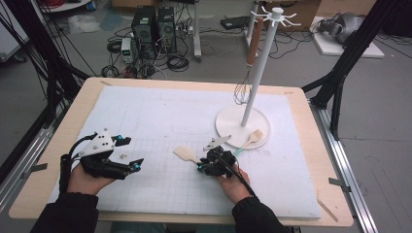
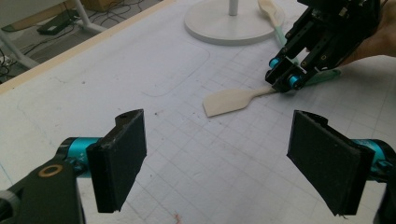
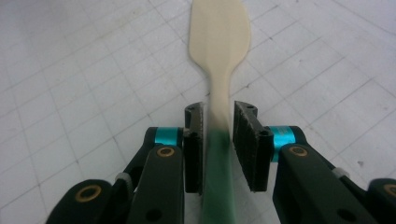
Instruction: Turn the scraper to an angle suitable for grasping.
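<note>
Spatula (image 1: 185, 154) lies flat on the table (image 1: 65, 136) in the high view, handle inside the right tool (image 1: 200, 166), with the left tool (image 1: 131, 152) well apart. In the left gripper view that tool gapes empty toward the blade, seemingly ready to help. In the right gripper view the pads flank the handle loosely without clamping, so the table bears the spatula.

A wooden table (image 1: 63, 145) carries a white gridded mat (image 1: 160, 116), bearing the stand's round base (image 1: 228, 124) and two spatulas (image 1: 185, 154) (image 1: 253, 138).
</note>
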`<state>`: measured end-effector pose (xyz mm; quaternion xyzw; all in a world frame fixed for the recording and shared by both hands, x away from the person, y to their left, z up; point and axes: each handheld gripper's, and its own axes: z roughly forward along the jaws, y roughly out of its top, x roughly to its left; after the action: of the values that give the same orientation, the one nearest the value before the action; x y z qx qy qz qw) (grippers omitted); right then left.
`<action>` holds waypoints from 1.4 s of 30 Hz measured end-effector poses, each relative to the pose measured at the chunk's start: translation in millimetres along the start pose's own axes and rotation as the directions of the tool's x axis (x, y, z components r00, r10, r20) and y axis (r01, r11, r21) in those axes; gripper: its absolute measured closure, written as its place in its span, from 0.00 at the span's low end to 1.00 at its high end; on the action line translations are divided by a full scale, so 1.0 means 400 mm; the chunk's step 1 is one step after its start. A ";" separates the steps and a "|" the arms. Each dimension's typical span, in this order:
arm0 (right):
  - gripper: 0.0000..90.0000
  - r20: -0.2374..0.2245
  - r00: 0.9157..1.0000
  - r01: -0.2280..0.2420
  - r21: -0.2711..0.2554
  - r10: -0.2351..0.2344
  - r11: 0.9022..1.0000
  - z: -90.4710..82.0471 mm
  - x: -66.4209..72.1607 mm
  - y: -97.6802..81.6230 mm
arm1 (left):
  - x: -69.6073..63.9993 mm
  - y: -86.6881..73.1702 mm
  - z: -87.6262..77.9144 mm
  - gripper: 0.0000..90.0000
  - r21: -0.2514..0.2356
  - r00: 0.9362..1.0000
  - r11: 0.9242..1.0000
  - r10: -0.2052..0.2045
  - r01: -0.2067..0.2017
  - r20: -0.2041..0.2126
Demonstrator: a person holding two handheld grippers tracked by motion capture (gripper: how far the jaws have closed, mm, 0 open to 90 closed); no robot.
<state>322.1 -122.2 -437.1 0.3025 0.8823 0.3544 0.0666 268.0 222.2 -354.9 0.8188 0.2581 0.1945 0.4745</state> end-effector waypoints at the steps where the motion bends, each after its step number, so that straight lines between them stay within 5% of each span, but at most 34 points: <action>1: 0.82 0.002 1.000 0.000 0.001 0.000 1.000 0.000 0.001 0.001 | 0.000 0.000 0.000 0.22 0.002 1.000 1.000 0.000 0.000 0.002; 7: 0.86 0.032 0.999 0.034 0.009 -0.034 0.999 0.003 0.011 0.002 | 0.000 0.000 0.001 0.22 0.004 1.000 1.000 0.005 -0.005 0.005; 19: 0.90 0.008 0.999 0.036 0.015 -0.036 0.999 -0.003 0.003 0.004 | -0.007 0.002 0.007 0.22 0.010 1.000 1.000 0.012 -0.012 0.017; 30: 0.90 -0.053 0.997 0.050 -0.020 -0.051 0.999 -0.035 0.000 0.008 | -0.018 0.009 0.020 0.23 0.020 0.999 0.999 0.026 -0.027 0.041; 42: 0.90 -0.133 0.985 0.105 -0.040 -0.109 0.994 -0.092 0.006 0.029 | -0.037 0.037 0.040 0.24 0.031 0.994 0.998 0.061 -0.064 0.086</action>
<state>313.5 -135.7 -401.8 0.2289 0.8938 0.3844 0.0308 268.7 196.3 -350.5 0.8418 0.2152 0.1697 0.4650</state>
